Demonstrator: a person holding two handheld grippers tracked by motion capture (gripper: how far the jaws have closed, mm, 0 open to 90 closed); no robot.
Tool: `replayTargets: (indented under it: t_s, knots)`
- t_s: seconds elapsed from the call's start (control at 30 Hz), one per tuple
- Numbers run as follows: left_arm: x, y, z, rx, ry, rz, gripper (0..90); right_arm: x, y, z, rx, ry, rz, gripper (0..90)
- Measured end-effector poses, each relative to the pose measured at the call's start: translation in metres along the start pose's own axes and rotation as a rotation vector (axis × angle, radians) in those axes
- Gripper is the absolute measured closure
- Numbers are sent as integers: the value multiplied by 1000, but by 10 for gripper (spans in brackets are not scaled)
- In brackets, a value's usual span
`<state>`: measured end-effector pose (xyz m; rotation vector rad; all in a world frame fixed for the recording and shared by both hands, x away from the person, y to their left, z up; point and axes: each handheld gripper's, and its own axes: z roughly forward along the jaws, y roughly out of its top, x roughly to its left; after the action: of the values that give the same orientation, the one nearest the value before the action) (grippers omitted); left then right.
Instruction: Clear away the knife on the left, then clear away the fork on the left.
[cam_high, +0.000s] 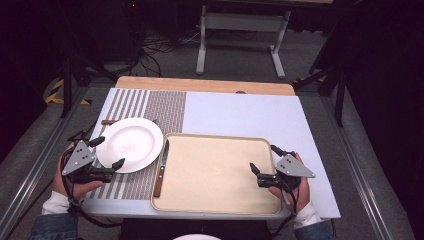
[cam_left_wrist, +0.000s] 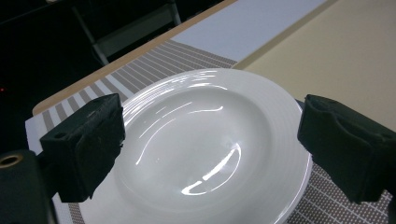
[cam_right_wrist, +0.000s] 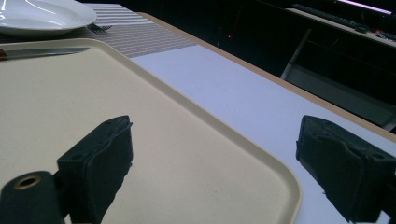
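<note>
A white plate (cam_high: 129, 144) rests on a striped placemat (cam_high: 160, 107) at the left. My left gripper (cam_high: 107, 152) is open, its jaws standing either side of the plate's near-left rim. In the left gripper view the plate (cam_left_wrist: 205, 144) lies between and beyond the left gripper (cam_left_wrist: 212, 121). A beige tray (cam_high: 215, 172) lies bare in the middle. A wooden-handled knife (cam_high: 162, 167) lies along its left rim. My right gripper (cam_high: 266, 159) is open, straddling the tray's right rim. The right gripper view shows the right gripper (cam_right_wrist: 215, 140) over the tray (cam_right_wrist: 140, 116), with nothing held.
A fork (cam_high: 109, 121) lies mostly hidden under the plate's far side, its tines (cam_right_wrist: 98, 28) showing. The pale table top (cam_high: 240, 112) stretches beyond the tray. A white frame (cam_high: 240, 22) and cables stand on the floor behind. Another white rim (cam_high: 196, 237) shows at the bottom edge.
</note>
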<state>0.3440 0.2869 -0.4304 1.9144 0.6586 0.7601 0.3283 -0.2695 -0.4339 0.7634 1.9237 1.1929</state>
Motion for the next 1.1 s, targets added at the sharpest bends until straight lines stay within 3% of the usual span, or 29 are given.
replayTargets:
  t_s: [0.2,0.33,0.47,0.77,0.83,0.9,0.97,1.03,1.1]
  knots:
    - [2,-1,2,4,3,-18,97,1,2,-3,-22,-16,-3,119]
    - [5,1,5,-8,4,-42,99,1,-1,-4,-7,-12,-7,118]
    - [7,-1,6,4,-7,-64,106,-2,-1,-5,-10,-13,13,118]
    - [18,1,5,26,15,-58,124,1,-3,-8,-1,-19,5,117]
    - [30,2,7,34,12,-58,125,1,-3,-10,4,-25,13,117]
    - [34,2,8,39,7,-64,116,2,-3,-10,4,-27,10,117]
    - [53,3,15,74,6,-60,112,2,-3,-11,7,-30,6,117]
    - [59,4,18,78,1,-66,113,2,-3,-11,11,-32,12,117]
    - [77,10,24,101,5,-70,113,1,-3,-11,13,-30,19,118]
